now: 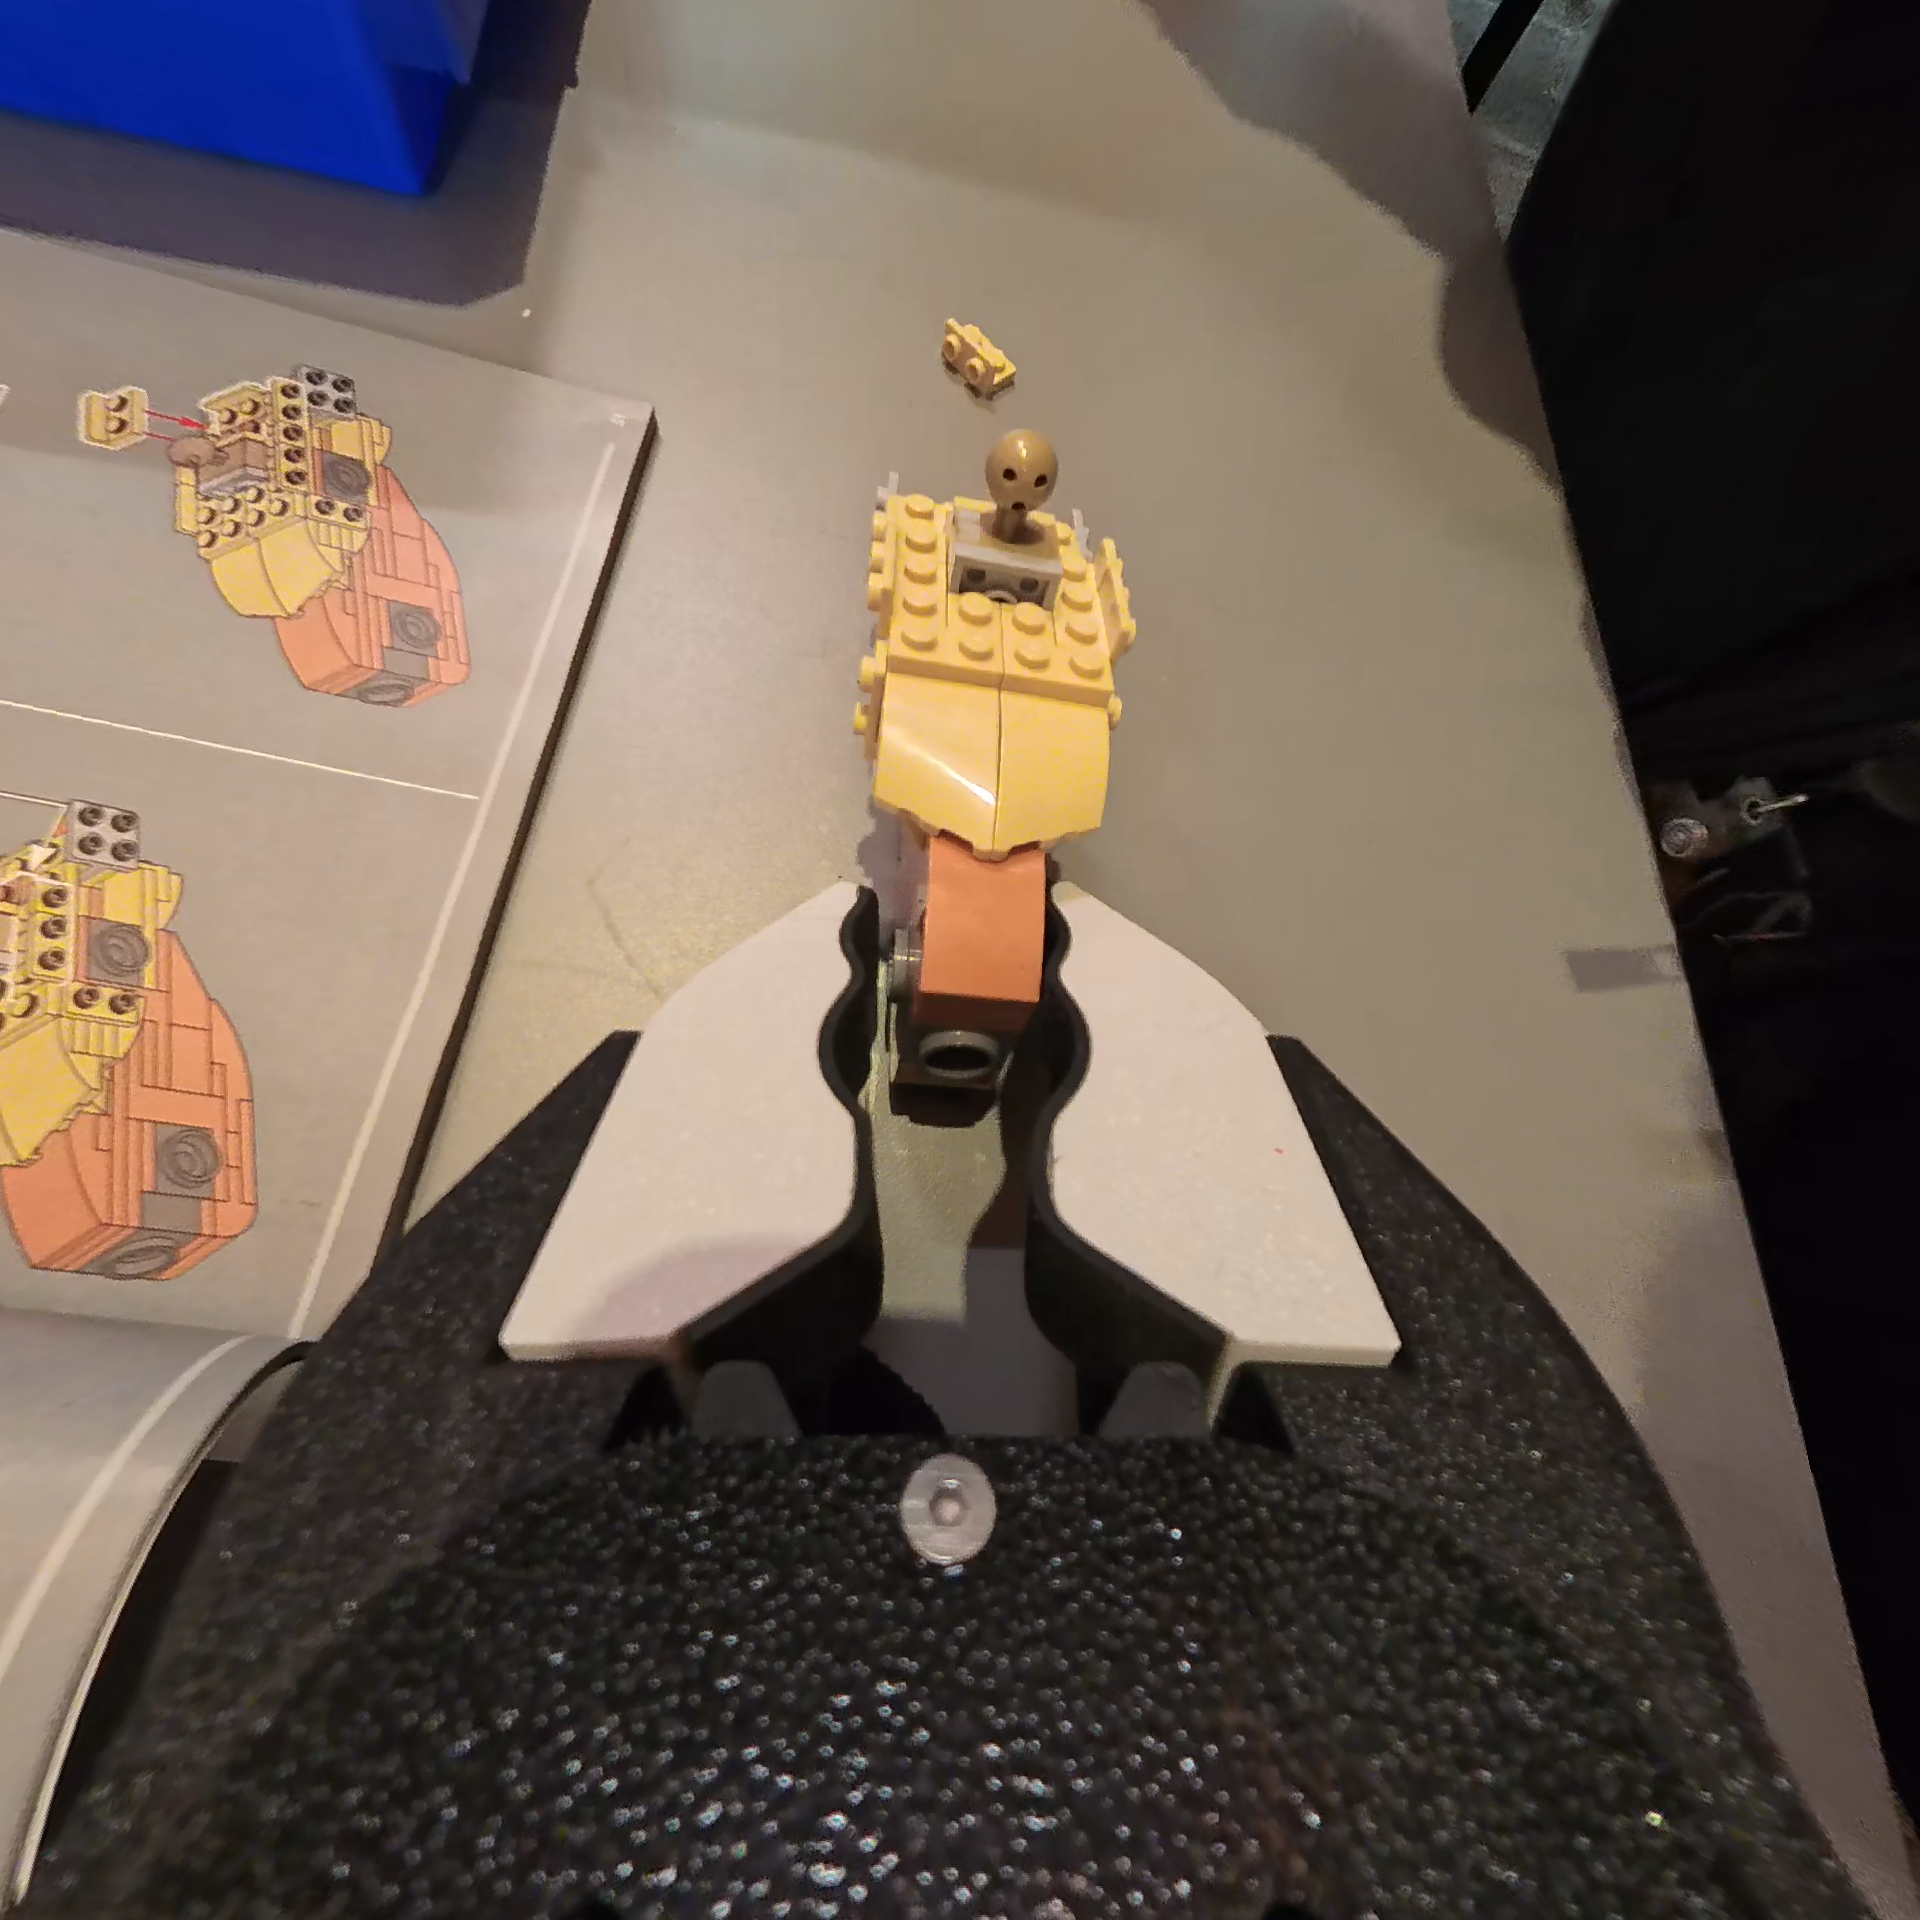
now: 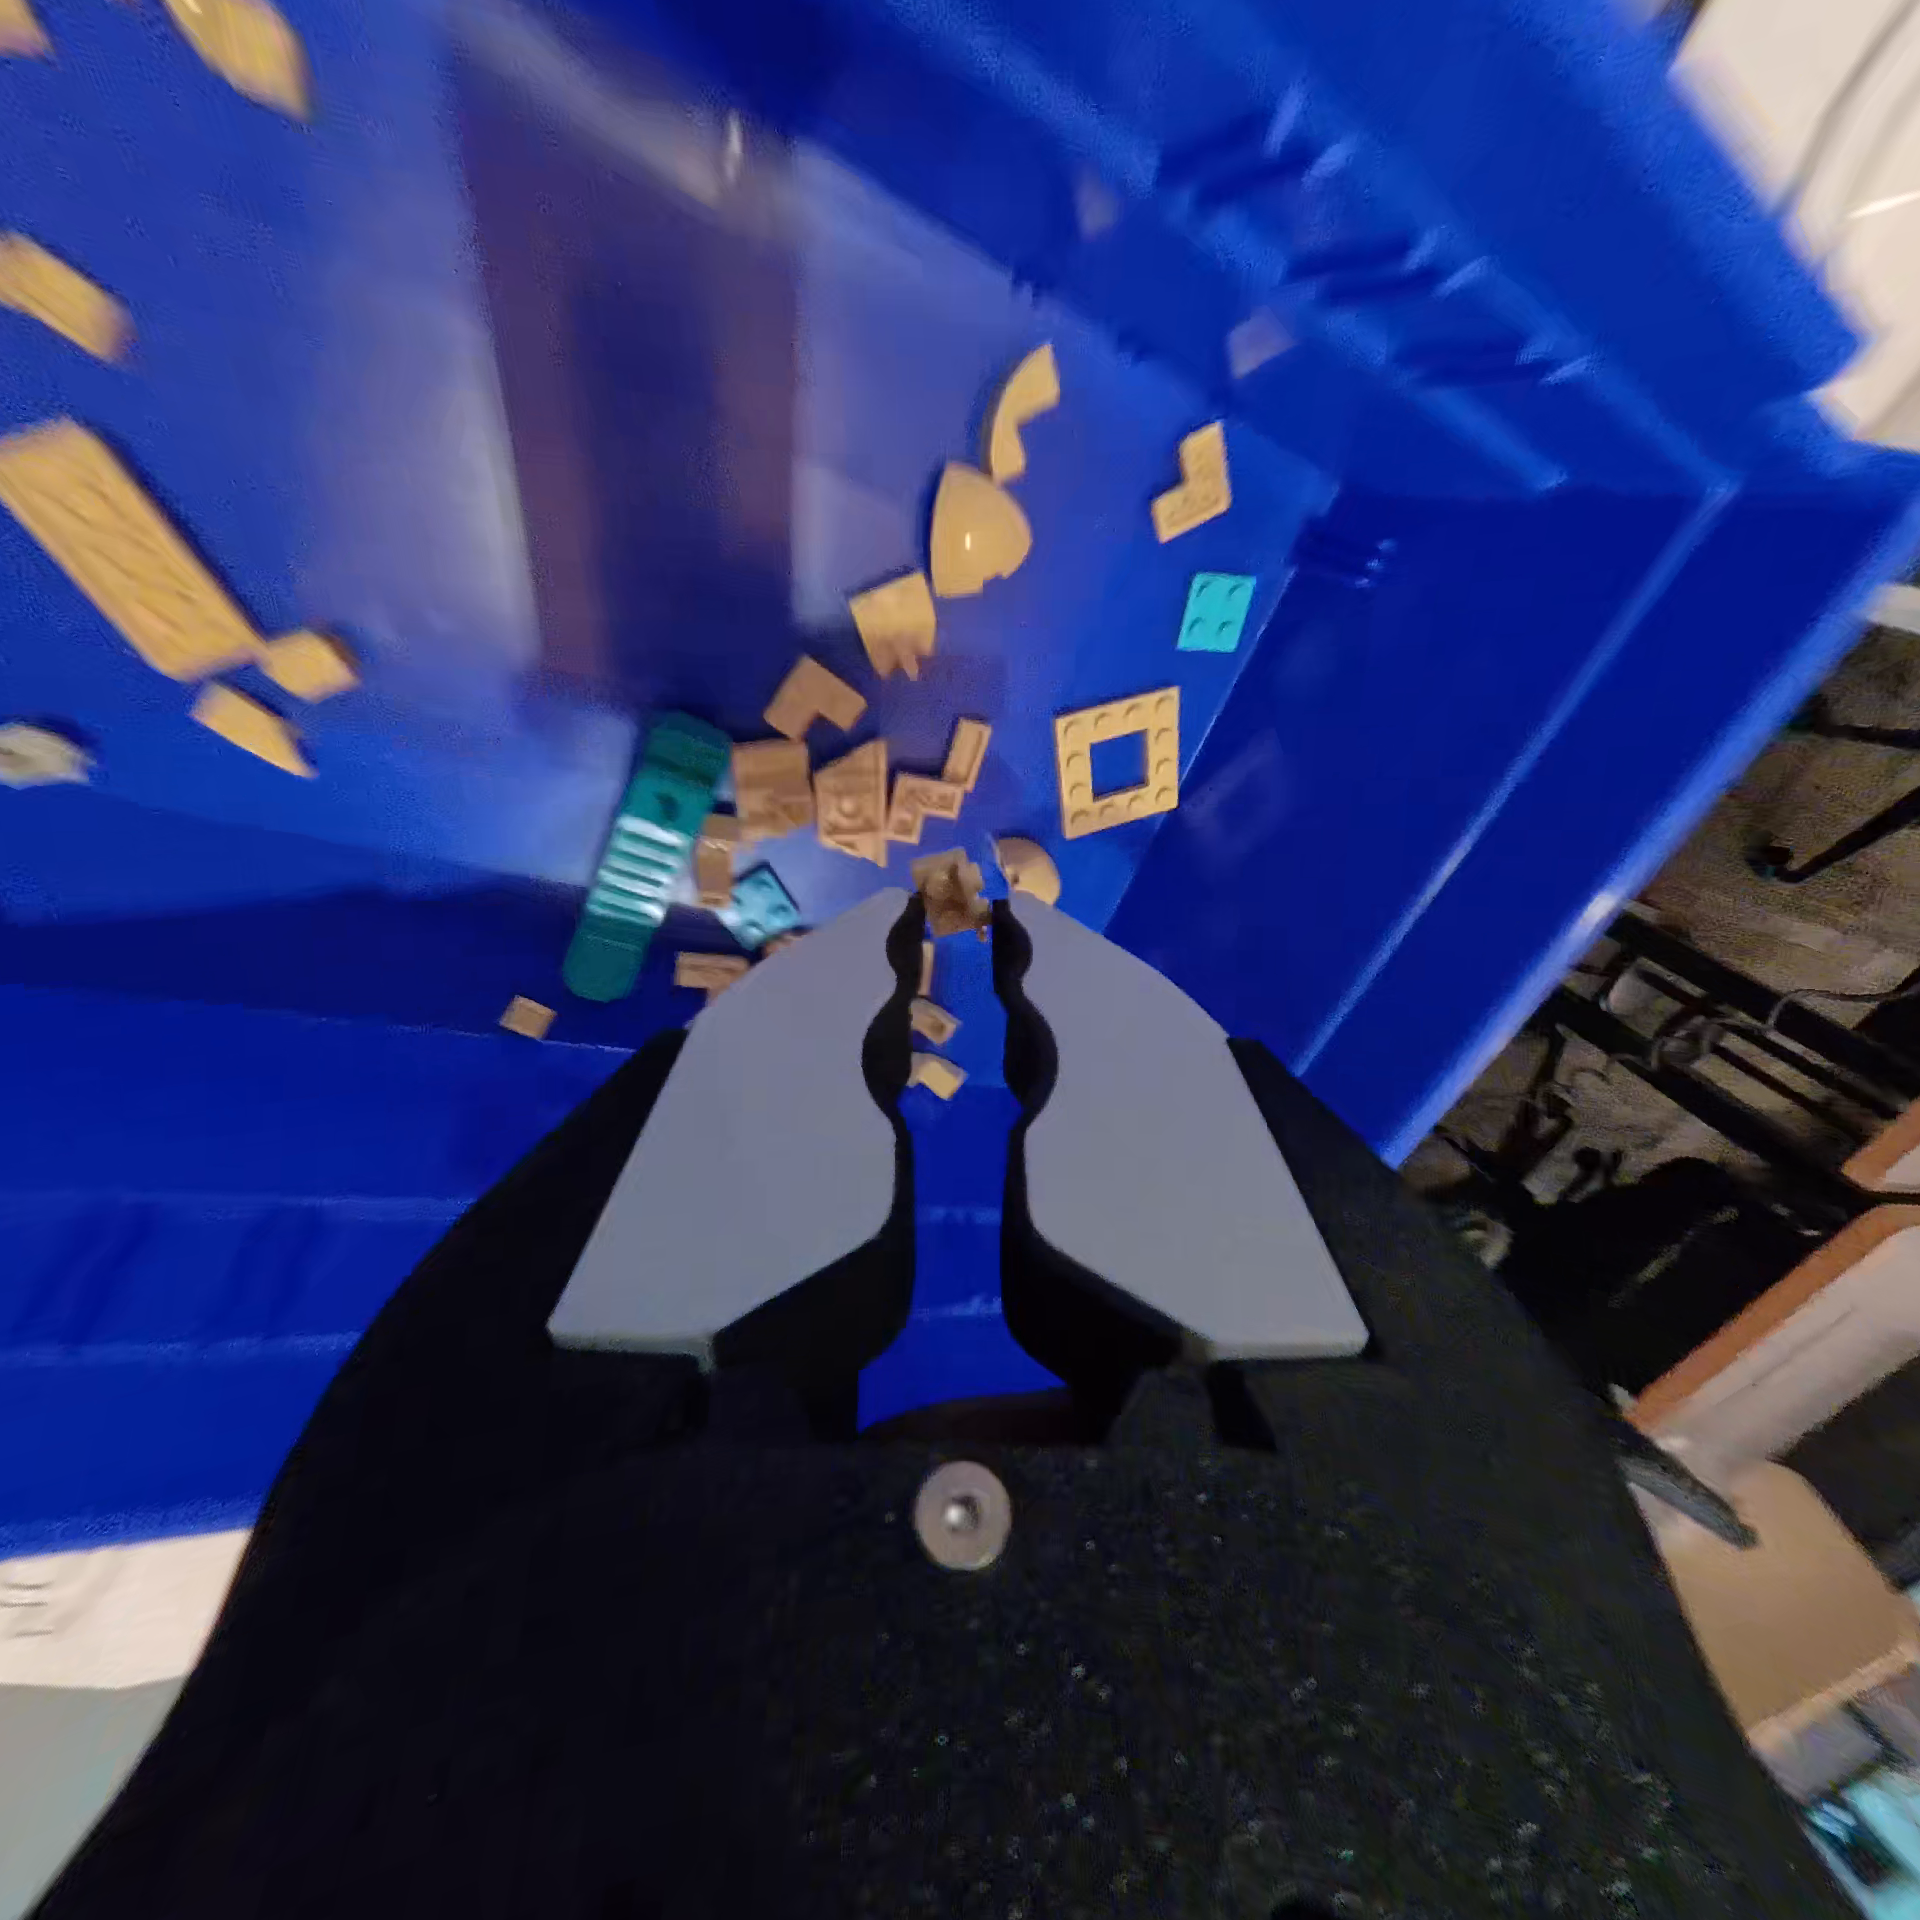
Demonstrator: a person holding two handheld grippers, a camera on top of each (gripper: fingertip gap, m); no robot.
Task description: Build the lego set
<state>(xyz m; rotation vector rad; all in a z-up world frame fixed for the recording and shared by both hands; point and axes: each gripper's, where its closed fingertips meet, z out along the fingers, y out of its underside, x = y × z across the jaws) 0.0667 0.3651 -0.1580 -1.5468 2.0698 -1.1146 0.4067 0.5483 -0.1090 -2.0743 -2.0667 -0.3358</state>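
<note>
In the left wrist view my left gripper (image 1: 961,935) is shut on the orange-brown end of a half-built lego model (image 1: 997,665). The model's yellow studded body points away from me, with a grey block and a tan ball-headed pin (image 1: 1020,473) on top. A small loose tan piece (image 1: 977,358) lies on the grey table beyond it. In the right wrist view my right gripper (image 2: 951,904) is over a blue bin (image 2: 1455,644) of loose tan parts. Its tips are shut on a small tan piece (image 2: 948,891).
An open instruction booklet (image 1: 312,790) lies to the left of the model. A blue bin corner (image 1: 239,94) sits at the far left. The table edge and dark things run down the right. A teal grooved tool (image 2: 644,857), teal plates and a tan square frame (image 2: 1117,764) lie in the bin. Across from one pair of fingers to the other is roughly 40 cm.
</note>
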